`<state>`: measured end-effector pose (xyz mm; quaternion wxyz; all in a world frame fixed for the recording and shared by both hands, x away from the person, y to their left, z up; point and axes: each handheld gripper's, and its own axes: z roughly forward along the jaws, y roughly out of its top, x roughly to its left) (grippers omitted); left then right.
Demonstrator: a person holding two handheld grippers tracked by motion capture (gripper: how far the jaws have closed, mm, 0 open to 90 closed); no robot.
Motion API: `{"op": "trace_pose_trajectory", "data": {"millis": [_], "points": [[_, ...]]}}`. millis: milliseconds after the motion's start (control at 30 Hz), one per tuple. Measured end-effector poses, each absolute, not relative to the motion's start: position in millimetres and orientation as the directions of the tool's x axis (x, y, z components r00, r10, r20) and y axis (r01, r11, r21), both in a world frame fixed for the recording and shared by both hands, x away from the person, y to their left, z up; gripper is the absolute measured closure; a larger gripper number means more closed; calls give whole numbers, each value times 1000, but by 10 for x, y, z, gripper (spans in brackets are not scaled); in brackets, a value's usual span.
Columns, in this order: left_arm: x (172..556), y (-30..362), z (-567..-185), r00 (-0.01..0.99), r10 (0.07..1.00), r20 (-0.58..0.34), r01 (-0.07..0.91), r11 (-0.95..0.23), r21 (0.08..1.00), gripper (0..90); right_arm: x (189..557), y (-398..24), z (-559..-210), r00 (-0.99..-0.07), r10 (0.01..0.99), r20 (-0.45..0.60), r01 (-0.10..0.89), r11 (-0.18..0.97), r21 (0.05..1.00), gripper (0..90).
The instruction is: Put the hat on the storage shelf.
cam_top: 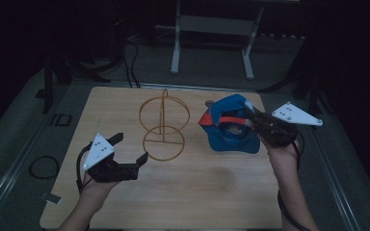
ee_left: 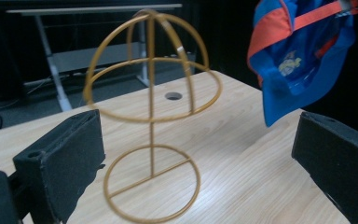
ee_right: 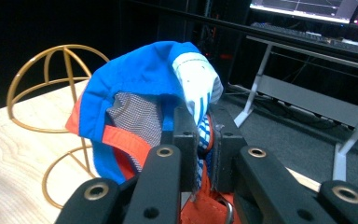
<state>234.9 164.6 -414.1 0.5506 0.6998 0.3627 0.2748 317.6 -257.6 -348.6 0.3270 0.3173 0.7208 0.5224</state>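
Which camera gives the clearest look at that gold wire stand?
The left gripper view: the wire stand appears close and whole, dome, stem and ring base. The high view shows it whole but small. In the right gripper view the cap hides part of it.

Pale wooden table [cam_top: 197, 192] beneath left gripper [cam_top: 131, 147] and right gripper [cam_top: 248, 116]. Small round hole [ee_left: 173, 96] in tabletop, well ahead of left gripper. Grey metal desk frame [cam_top: 212, 29] on floor far beyond both. Black cables [cam_top: 131, 62] trailing ahead-left of it. Black cable loop [cam_top: 43, 167] on floor, left of left gripper. Lit monitor [ee_right: 307, 6] high, ahead-right of right gripper.
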Motion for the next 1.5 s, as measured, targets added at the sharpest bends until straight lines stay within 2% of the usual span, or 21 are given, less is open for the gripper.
{"op": "trace_pose_trajectory", "data": {"millis": [533, 767, 1100, 1133, 1333, 1500], "points": [[2673, 964, -3729, 689, 721, 75, 135, -229, 964, 76, 2970, -2419, -3515, -635, 759, -146, 78, 251, 965, 833], [2786, 637, -3624, 729, 677, 100, 102, -251, 962, 134, 2897, -2386, -3530, -649, 745, -155, 71, 262, 962, 833], [2979, 322, -3555, 744, 659, 112, 124, -301, 946, 173, 2860, -2309, -3539, -666, 727, -166, 65, 278, 958, 833], [2991, 300, -3557, 748, 656, 105, 129, -299, 945, 213, 2849, -2302, -3534, -669, 725, -166, 62, 277, 959, 832], [3068, 184, -3596, 741, 666, 85, 184, -324, 928, 308, 2807, -2280, -3514, -679, 714, -169, 49, 274, 960, 833], [3075, 163, -3606, 738, 669, 86, 186, -324, 928, 459, 2746, -2256, -3507, -683, 708, -183, 34, 280, 959, 832]]}}
